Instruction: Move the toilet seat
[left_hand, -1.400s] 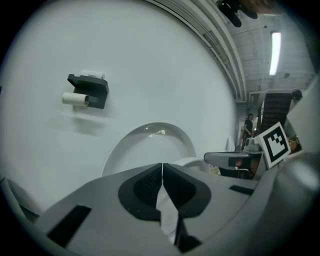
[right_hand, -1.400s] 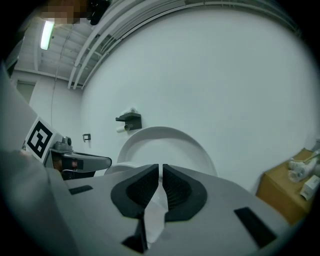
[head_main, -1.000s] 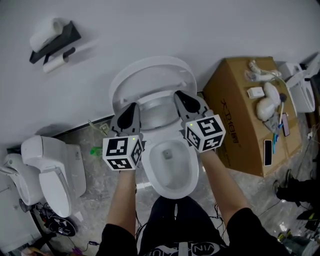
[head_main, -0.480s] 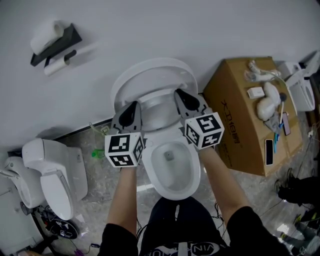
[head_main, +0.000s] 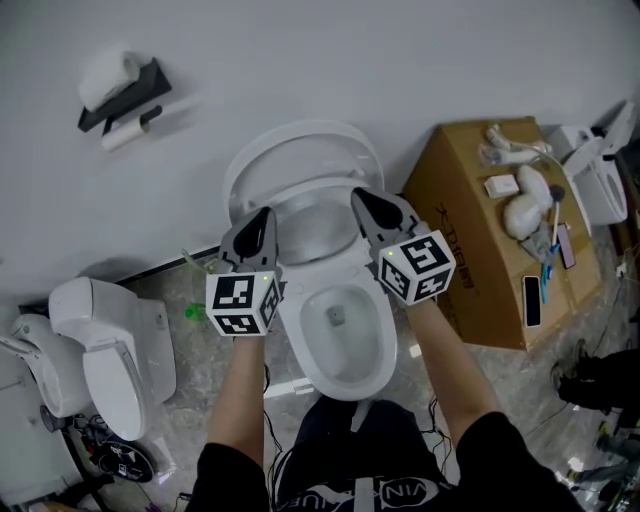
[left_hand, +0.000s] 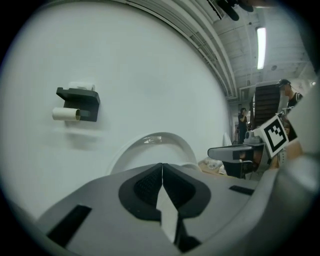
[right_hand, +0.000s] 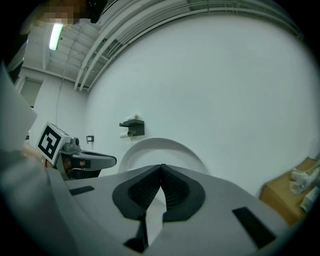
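Note:
A white toilet stands against the wall, its bowl open below me. Its seat and lid are tipped up at the back and show as a white arch in the left gripper view and as a white arch in the right gripper view. My left gripper hovers at the raised seat's left side, shut with nothing in it, pads together. My right gripper is at the seat's right side. Its jaws are closing and the pads meet at the tips with nothing between them.
A cardboard box with a phone and small items on top stands right of the toilet. A second toilet sits at the left, and another white fixture at the far right. A black paper holder hangs on the wall.
Both grippers have stayed beside the raised seat, shifting only slightly. The head view has drifted a little.

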